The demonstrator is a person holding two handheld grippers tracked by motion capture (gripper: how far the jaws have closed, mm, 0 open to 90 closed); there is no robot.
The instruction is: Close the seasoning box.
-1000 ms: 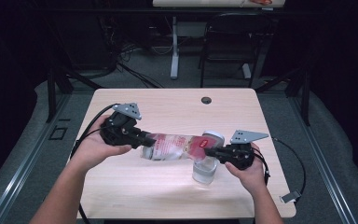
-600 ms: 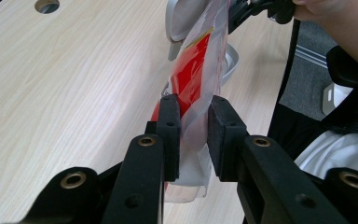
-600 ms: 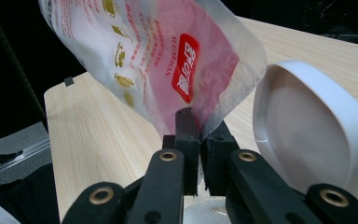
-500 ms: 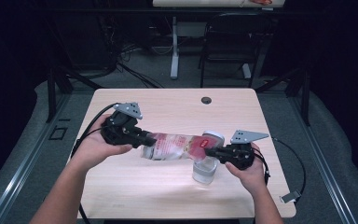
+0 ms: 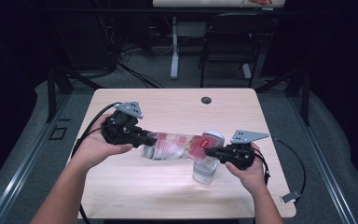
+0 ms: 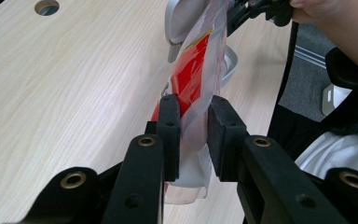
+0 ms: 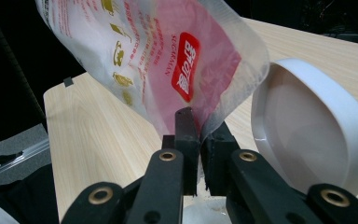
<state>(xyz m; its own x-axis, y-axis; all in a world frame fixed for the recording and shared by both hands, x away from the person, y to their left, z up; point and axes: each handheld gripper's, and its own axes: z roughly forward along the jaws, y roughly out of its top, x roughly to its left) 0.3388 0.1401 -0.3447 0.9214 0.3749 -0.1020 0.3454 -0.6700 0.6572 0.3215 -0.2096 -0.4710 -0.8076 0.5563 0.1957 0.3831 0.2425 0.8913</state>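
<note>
— Where did we have the bag?

— We held the clear sugar bag stretched between both grippers, off the counter. Our left gripper had its jaws clamped on one end.

— And the right?

— Our right gripper had its jaws pinched on the other end, just above the clear jar with its white lid.

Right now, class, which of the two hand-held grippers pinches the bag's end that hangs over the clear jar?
The right hand-held gripper: its end of the sugar bag is above the jar.
</note>
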